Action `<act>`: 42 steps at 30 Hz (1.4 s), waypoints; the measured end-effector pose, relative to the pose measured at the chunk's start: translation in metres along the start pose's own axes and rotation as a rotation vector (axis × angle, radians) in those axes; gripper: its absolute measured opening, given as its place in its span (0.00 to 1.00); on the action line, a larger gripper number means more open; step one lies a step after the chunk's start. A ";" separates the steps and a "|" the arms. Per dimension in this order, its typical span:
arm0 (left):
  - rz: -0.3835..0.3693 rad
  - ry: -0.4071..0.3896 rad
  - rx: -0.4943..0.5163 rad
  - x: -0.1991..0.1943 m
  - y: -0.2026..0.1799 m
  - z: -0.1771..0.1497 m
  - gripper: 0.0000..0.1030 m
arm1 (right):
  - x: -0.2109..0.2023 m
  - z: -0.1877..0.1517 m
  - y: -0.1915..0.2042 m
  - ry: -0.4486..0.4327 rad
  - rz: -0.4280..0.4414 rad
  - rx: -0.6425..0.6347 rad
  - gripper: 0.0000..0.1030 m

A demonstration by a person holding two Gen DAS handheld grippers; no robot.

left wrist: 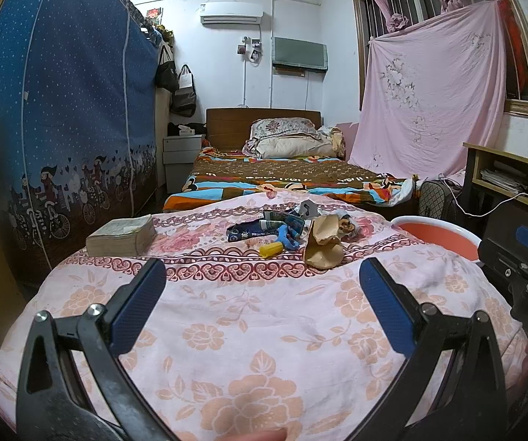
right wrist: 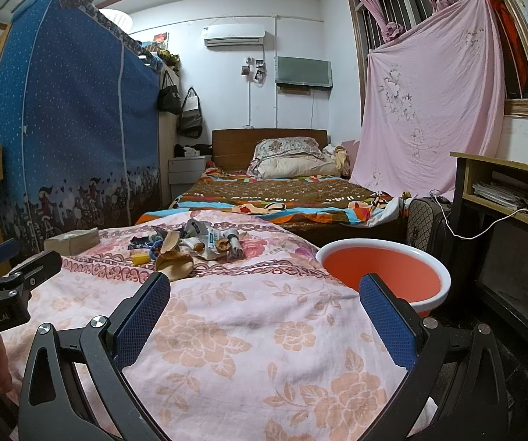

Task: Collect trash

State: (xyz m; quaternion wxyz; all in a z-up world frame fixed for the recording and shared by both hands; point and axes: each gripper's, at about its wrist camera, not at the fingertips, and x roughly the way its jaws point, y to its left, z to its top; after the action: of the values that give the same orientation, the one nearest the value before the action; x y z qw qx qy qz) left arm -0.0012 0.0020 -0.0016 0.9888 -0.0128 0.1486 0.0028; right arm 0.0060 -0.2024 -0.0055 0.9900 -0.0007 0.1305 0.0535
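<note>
A pile of trash point(left wrist: 293, 228) lies on the far part of a pink floral cloth point(left wrist: 256, 330): a crumpled brown paper bag point(left wrist: 323, 242), a yellow cap point(left wrist: 271, 249), blue wrappers point(left wrist: 249, 233) and nut shells. It also shows in the right wrist view point(right wrist: 194, 244). An orange basin with a white rim point(right wrist: 389, 275) stands to the right of the cloth, also seen in the left wrist view point(left wrist: 436, 235). My left gripper point(left wrist: 262, 286) is open and empty, well short of the pile. My right gripper point(right wrist: 264, 301) is open and empty, next to the basin.
A stack of old paper point(left wrist: 122, 237) sits on the cloth's left. A blue fabric wardrobe point(left wrist: 61, 128) stands at left. A bed point(left wrist: 282, 176) lies behind. A wooden desk point(right wrist: 506, 198) and a checked bag point(right wrist: 425, 228) stand at right.
</note>
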 end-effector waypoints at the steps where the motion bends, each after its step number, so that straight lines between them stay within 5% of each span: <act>1: 0.000 0.001 0.000 0.000 0.000 0.000 0.89 | 0.000 0.000 0.000 0.001 0.000 -0.001 1.00; 22: 0.033 0.008 0.007 0.010 0.019 0.003 0.89 | 0.023 0.010 0.012 -0.033 0.016 -0.043 1.00; 42: -0.028 0.009 -0.099 0.070 0.058 0.063 0.89 | 0.088 0.063 0.013 -0.060 0.138 -0.070 1.00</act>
State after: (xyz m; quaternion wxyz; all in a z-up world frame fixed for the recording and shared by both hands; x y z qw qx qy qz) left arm 0.0836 0.0619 0.0367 0.9862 -0.0636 0.1526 -0.0038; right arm 0.1055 -0.1792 0.0324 0.9868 -0.0246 0.0987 0.1263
